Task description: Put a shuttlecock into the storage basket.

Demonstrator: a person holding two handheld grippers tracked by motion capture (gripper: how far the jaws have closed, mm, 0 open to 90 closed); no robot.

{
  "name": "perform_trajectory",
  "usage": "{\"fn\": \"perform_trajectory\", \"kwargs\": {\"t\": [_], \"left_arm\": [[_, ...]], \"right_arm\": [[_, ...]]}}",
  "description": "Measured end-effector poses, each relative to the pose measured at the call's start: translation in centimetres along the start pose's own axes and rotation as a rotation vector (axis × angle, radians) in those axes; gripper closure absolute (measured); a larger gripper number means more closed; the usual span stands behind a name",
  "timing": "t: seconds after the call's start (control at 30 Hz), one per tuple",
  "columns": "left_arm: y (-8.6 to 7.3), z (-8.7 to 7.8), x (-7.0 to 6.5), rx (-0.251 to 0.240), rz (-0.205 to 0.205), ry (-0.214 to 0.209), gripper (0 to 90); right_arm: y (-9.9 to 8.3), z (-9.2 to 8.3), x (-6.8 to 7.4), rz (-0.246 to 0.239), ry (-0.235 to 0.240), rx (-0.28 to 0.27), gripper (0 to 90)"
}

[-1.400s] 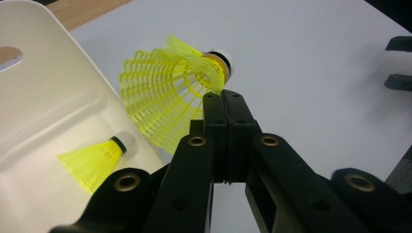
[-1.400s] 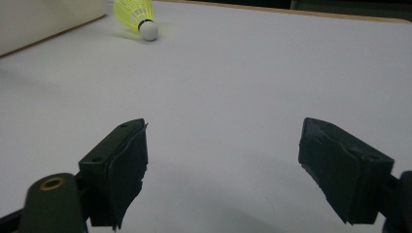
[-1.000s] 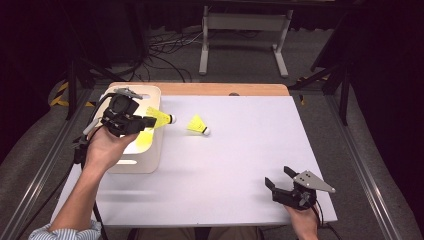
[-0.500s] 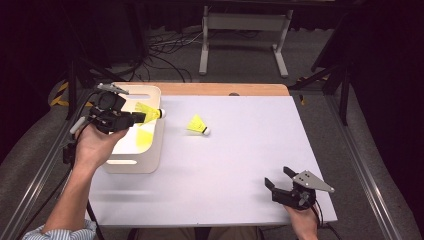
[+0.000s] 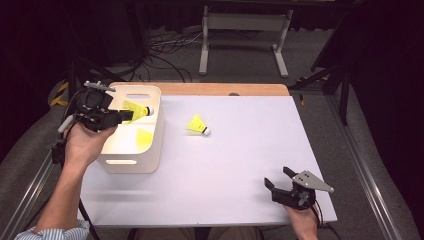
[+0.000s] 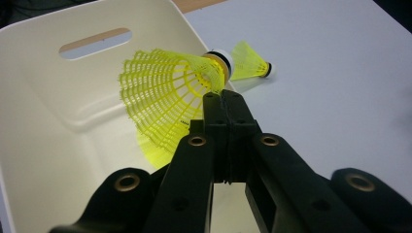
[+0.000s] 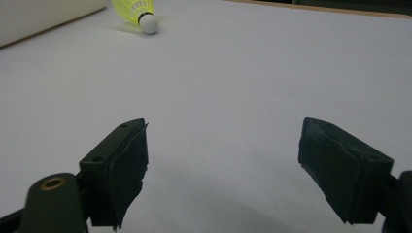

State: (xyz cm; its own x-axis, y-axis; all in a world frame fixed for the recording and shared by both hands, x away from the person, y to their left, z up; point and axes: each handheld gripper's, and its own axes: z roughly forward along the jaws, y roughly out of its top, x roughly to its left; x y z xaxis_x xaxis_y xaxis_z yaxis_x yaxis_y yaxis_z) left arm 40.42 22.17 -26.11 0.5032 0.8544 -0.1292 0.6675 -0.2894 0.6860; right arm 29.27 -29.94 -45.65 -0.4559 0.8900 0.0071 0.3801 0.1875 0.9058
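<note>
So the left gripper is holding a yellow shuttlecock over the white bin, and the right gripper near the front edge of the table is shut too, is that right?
Not quite. The right gripper is open: the right gripper view shows its jaws standing wide apart over the bare table. The rest holds: the left gripper is shut on a yellow shuttlecock over the white bin.

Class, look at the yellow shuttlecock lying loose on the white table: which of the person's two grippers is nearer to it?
Left. The left gripper is over the white bin, just beside the loose shuttlecock; the right gripper sits at the table's near right corner.
</note>
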Motion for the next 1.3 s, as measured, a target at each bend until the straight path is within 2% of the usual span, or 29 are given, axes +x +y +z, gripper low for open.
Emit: {"fn": "perform_trajectory", "kwargs": {"t": [0.33,0.6,1.3], "left_arm": [[0.3,2.0,1.2,0.048,-0.025,0.058,90.0],[0.7,3.6,1.8,0.075,-0.050,0.075,90.0],[1.3,6.8,2.4,0.130,-0.082,0.075,89.9]], "right_arm": [[0.0,0.0,0.0,0.003,0.000,0.000,18.7],[0.0,0.0,0.0,0.004,0.002,-0.001,18.7],[0.0,0.0,0.0,0.004,0.005,-0.001,18.6]]}}
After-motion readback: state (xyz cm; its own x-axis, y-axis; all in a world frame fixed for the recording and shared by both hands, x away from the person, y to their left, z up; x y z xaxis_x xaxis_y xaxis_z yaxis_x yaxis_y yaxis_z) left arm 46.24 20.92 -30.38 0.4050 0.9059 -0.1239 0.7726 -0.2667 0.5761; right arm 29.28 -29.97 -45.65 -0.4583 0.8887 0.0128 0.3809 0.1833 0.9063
